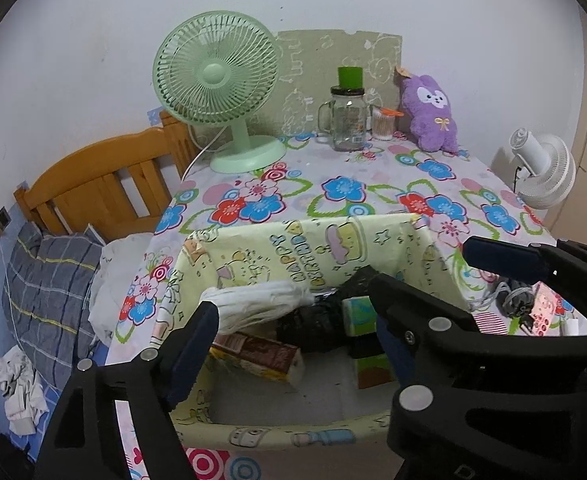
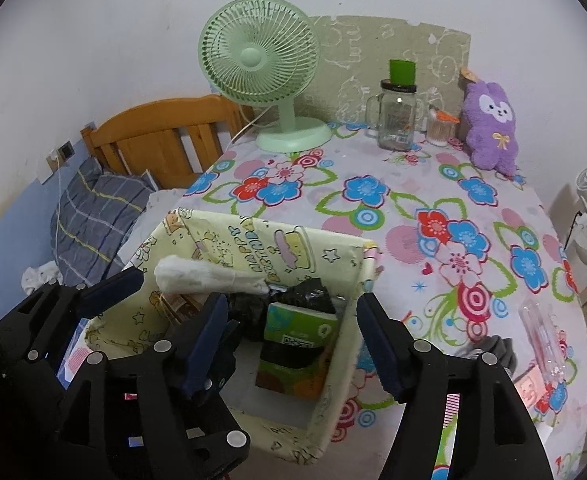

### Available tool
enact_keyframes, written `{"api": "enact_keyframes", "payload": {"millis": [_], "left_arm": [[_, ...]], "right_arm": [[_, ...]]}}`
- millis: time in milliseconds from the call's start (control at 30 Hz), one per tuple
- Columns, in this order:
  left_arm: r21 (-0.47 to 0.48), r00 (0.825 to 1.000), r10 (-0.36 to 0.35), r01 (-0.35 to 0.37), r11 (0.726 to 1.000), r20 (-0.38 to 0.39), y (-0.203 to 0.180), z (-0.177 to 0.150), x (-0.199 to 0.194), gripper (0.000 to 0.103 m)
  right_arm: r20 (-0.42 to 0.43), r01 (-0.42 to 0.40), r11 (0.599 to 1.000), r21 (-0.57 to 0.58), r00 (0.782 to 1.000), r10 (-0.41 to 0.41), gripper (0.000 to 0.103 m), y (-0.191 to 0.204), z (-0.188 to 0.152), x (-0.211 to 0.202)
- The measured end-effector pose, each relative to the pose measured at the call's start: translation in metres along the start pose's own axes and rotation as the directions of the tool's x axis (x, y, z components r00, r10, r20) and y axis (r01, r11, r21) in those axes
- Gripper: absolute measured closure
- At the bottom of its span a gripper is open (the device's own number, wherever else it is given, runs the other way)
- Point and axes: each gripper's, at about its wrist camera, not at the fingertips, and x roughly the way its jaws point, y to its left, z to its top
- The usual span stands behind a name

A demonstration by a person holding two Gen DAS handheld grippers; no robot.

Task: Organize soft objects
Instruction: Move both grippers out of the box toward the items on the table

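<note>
The left claw (image 1: pixel 293 300) hangs spread over the yellow fabric bin (image 1: pixel 253 240), pinching nothing; just beyond its tips the white soft roll (image 1: pixel 261 300) and black bundle (image 1: pixel 313 320) lie inside, apparently dropped there for tidiness. The right claw (image 2: pixel 293 320) gapes, empty, above the green packet (image 2: pixel 297 344).

white, black and green soft packs (image 2: pixel 297 344) lie in yellow box (image 2: pixel 345 360).

The storage box (image 2: pixel 345 344) is crowded at its far end; its near floor lies free.
</note>
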Motion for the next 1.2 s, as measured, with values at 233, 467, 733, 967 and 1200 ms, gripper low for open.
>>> {"api": "enact_keyframes", "payload": {"millis": [233,467,733,967,1200], "left_arm": [[0.019,0.999,-0.014,0.013,1.000,0.034,-0.017,0.006,-0.012,0.013],[0.033,0.997,-0.029,0.027,0.999,0.064,-0.033,0.013,-0.023,0.011],[0.043,0.994,-0.050,0.046,0.998,0.095,-0.052,0.021,-0.034,0.007],[0.051,0.990,-0.070,0.064,0.997,0.121,-0.067,0.025,-0.044,0.004],[0.056,0.986,-0.087,0.080,0.995,0.142,-0.084,0.028,-0.052,0.000]], "right_arm": [[0.042,0.038,0.999,0.021,0.998,-0.039,0.025,-0.014,-0.002,-0.020],[0.080,0.071,0.997,0.043,0.994,-0.075,0.020,-0.029,-0.001,-0.039],[0.116,0.109,0.992,0.062,0.986,-0.116,0.016,-0.045,-0.002,-0.060],[0.151,0.137,0.987,0.079,0.977,-0.148,0.010,-0.059,-0.003,-0.078],[0.178,0.161,0.982,0.094,0.968,-0.176,0.008,-0.073,-0.007,-0.093]]}}
